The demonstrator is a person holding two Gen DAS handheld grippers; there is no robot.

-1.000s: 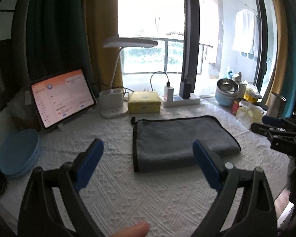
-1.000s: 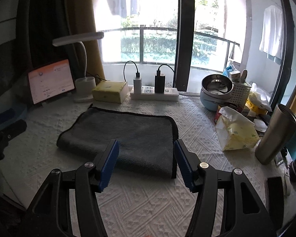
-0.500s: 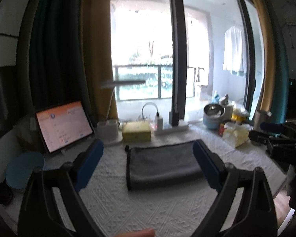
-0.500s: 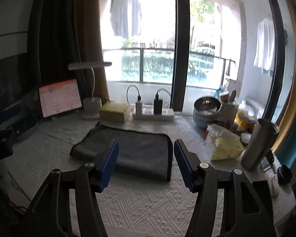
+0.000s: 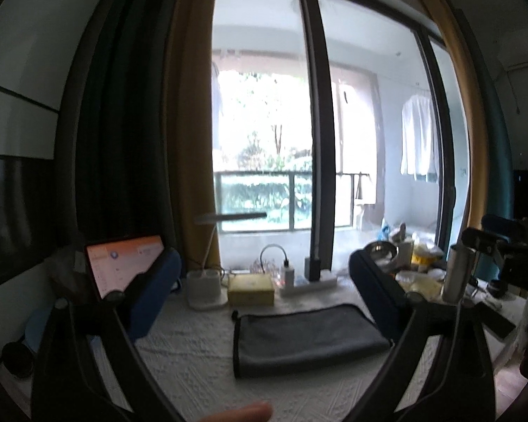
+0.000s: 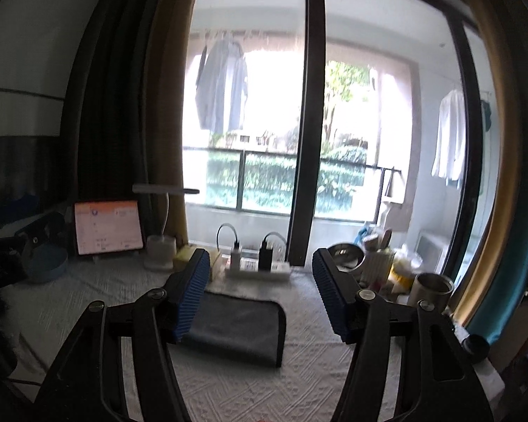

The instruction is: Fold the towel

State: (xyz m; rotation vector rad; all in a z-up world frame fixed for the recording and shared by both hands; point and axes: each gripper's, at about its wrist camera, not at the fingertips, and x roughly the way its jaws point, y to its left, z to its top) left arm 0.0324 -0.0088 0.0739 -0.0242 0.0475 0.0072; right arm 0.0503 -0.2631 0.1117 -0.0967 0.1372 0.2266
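Observation:
A grey towel (image 5: 306, 337) with a dark edge lies folded flat on the white textured tablecloth (image 5: 193, 379). It also shows in the right wrist view (image 6: 239, 327). My left gripper (image 5: 264, 302) is open and empty, held high and back from the towel. My right gripper (image 6: 260, 295) is open and empty, also raised well above and short of the towel. The right gripper shows at the right edge of the left wrist view (image 5: 500, 246).
Along the table's back stand a lit tablet (image 6: 107, 227), a white desk lamp (image 5: 207, 288), a yellow box (image 5: 251, 290) and a power strip with chargers (image 6: 257, 269). A steel bowl (image 6: 346, 255), a steel cup (image 6: 431, 290) and packets crowd the right side. A blue plate (image 6: 49, 267) sits left.
Both grippers have risen and pulled back from the towel, tilting up toward the window. The towel has not moved and looks smaller and lower in both views.

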